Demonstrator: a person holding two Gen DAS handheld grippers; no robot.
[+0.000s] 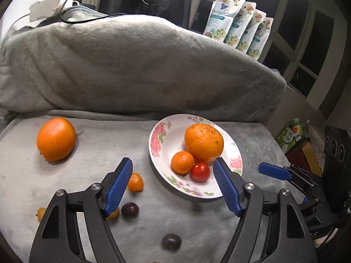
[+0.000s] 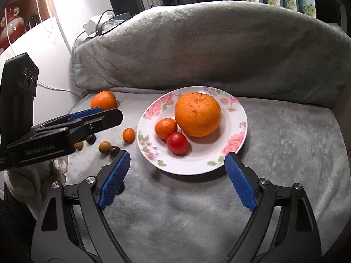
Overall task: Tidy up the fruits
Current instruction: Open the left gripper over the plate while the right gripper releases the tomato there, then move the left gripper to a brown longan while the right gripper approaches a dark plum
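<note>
A flowered white plate (image 1: 158, 151) (image 2: 197, 166) on the grey blanket holds a large orange (image 1: 204, 142) (image 2: 198, 114), a small mandarin (image 1: 182, 162) (image 2: 166, 128) and a red tomato (image 1: 199, 172) (image 2: 177, 143). Left of it lie a second large orange (image 1: 56, 139) (image 2: 103, 100), a kumquat (image 1: 135, 182) (image 2: 128, 134), two dark plums (image 1: 129, 210) (image 1: 171, 241) and other small fruits. My left gripper (image 1: 173, 186) is open and empty above the blanket, just left of the plate. My right gripper (image 2: 177, 173) is open and empty at the plate's near rim.
A big grey cushion (image 1: 131, 65) (image 2: 208, 48) rises right behind the plate. Refill pouches (image 1: 239, 22) stand behind it by a window. A white table with cables (image 2: 43, 43) is at the left. The left gripper's body (image 2: 54, 135) crosses the right wrist view over the small fruits.
</note>
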